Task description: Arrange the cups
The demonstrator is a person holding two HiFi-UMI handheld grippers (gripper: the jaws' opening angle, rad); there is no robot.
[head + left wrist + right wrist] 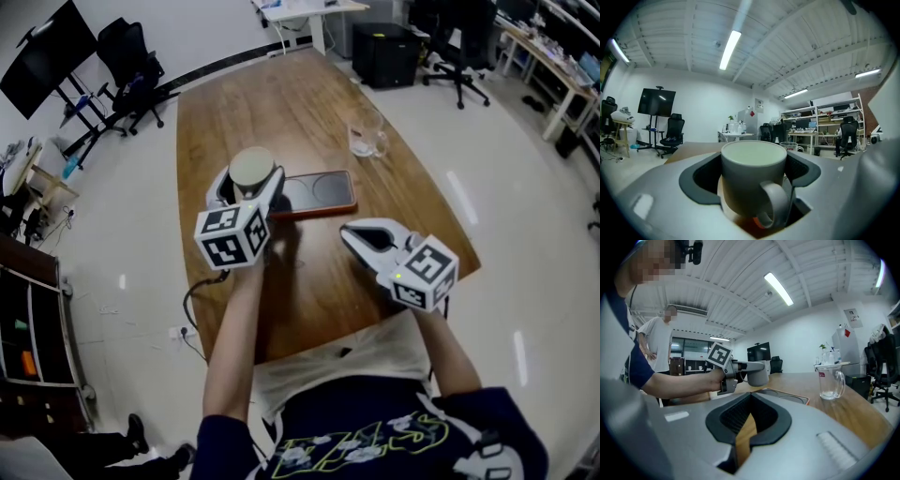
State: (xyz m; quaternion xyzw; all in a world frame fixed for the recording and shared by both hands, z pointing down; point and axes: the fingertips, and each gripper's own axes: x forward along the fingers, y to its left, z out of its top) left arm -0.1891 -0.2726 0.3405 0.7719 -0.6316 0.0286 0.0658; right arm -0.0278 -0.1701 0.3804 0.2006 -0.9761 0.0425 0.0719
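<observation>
A grey mug (251, 170) with a pale inside hangs above the wooden table (281, 103), its body clamped between the two jaws of my left gripper (248, 187). In the left gripper view the mug (747, 159) fills the gap between the dark pads, handle turned toward the camera. Just beyond it lies a dark tray (323, 192) with an orange rim and round hollows. My right gripper (352, 234) hovers shut and empty over the table's near right part. A clear glass mug (366, 134) stands farther back on the right.
The right gripper view shows the glass mug (830, 380) upright on the table's right side and the tray (790, 398) ahead. Office chairs (131, 66), a monitor stand and desks ring the table. A cable (192, 309) trails on the floor at the left.
</observation>
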